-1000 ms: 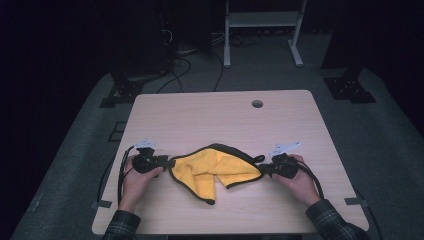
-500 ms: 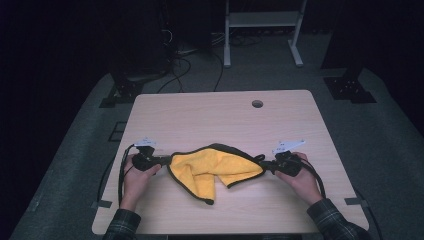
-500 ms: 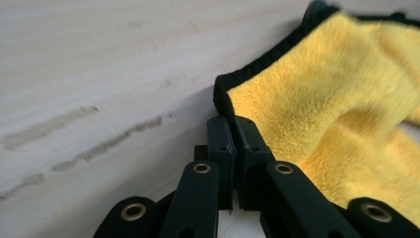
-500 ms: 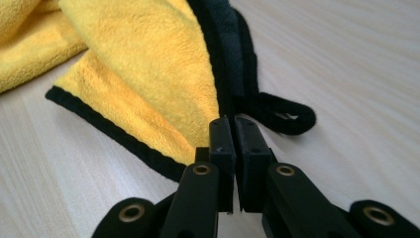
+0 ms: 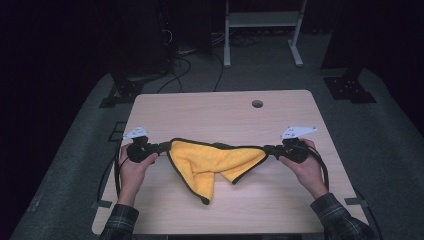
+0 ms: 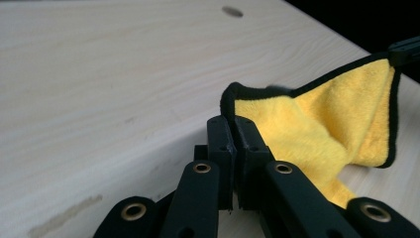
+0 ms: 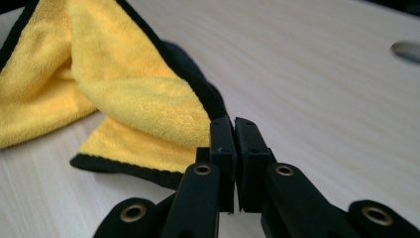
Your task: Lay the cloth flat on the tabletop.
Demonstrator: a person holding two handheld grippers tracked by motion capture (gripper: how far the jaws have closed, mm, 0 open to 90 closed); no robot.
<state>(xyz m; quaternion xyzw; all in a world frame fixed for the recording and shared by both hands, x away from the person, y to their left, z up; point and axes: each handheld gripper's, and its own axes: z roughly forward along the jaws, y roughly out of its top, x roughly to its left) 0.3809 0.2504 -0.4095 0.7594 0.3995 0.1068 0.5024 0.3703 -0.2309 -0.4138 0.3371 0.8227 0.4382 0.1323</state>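
A yellow cloth with a black hem hangs stretched between my two grippers above the wooden table. Its lower folds droop toward the tabletop. My left gripper is shut on the cloth's left corner; in the left gripper view the jaws pinch the black hem of the cloth at my left gripper. My right gripper is shut on the right corner, and the right gripper view shows the cloth clamped at my right gripper. A hand holds each gripper.
A round cable hole sits near the table's far edge. Black cables trail from both grippers over the table sides. A white metal stand and dark equipment stand on the floor beyond the table.
Both grippers have risen and moved apart, lifting the cloth off the table and pulling its top edge taut. The left jaws closed on the corner.
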